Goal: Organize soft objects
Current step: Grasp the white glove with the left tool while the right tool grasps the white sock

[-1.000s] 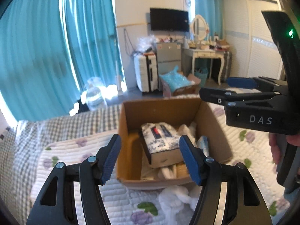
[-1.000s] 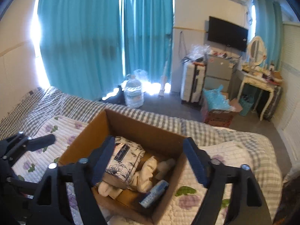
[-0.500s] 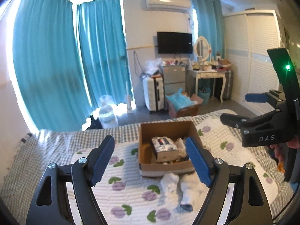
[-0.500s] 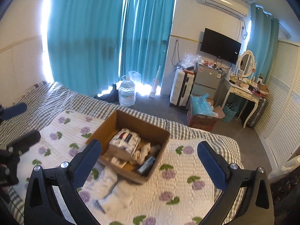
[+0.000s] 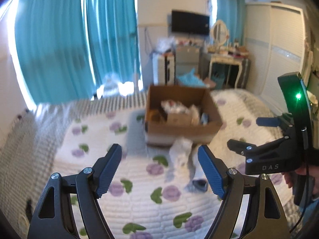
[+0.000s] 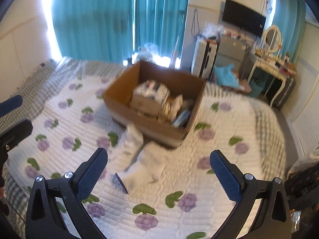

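A brown cardboard box (image 5: 181, 131) (image 6: 139, 117) stands on the bed, holding a patterned tissue pack (image 6: 151, 93) and other soft items. White socks (image 5: 182, 155) (image 6: 143, 159) lie on the quilt just in front of the box. My left gripper (image 5: 159, 169) is open and empty, above the quilt short of the socks. My right gripper (image 6: 158, 171) is open and empty, above the socks; it also shows in the left wrist view (image 5: 259, 137). The left gripper's fingers (image 6: 12, 117) show at the right wrist view's left edge. Both views are blurred.
The bed has a white quilt with purple flowers (image 6: 219, 159) over a checked sheet (image 5: 24, 139). Teal curtains (image 5: 59, 45), a water bottle, a suitcase, a dressing table (image 6: 269, 63) and a wardrobe (image 5: 279, 49) stand beyond the bed.
Both grippers pulled up and away from the box a second ago, then came back down closer to the bed and socks. Both stayed open and empty.
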A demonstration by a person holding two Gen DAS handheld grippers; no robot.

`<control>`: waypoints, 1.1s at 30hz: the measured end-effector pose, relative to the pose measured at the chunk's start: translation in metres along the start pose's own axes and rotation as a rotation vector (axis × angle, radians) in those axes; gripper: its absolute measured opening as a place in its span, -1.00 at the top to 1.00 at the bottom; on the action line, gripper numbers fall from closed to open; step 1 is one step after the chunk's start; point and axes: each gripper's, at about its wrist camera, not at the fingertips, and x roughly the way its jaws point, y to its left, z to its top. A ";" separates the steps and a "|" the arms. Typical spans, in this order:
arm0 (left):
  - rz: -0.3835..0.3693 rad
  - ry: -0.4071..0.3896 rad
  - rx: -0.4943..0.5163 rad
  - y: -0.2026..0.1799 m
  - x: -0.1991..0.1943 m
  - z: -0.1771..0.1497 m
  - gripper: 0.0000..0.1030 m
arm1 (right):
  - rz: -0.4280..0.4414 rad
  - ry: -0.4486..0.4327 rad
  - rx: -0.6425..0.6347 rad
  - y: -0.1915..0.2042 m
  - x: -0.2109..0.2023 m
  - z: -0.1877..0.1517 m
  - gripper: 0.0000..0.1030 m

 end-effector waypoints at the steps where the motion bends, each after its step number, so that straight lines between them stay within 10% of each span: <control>1: -0.001 0.022 -0.011 0.001 0.012 -0.008 -0.55 | 0.002 0.022 0.006 0.000 0.013 -0.005 -1.00; 22: 0.041 0.286 -0.031 0.004 0.143 -0.084 -0.55 | 0.089 0.217 0.010 0.009 0.159 -0.049 -0.98; 33: 0.042 0.293 -0.020 -0.004 0.140 -0.078 -0.55 | 0.110 0.174 0.024 0.005 0.143 -0.054 0.00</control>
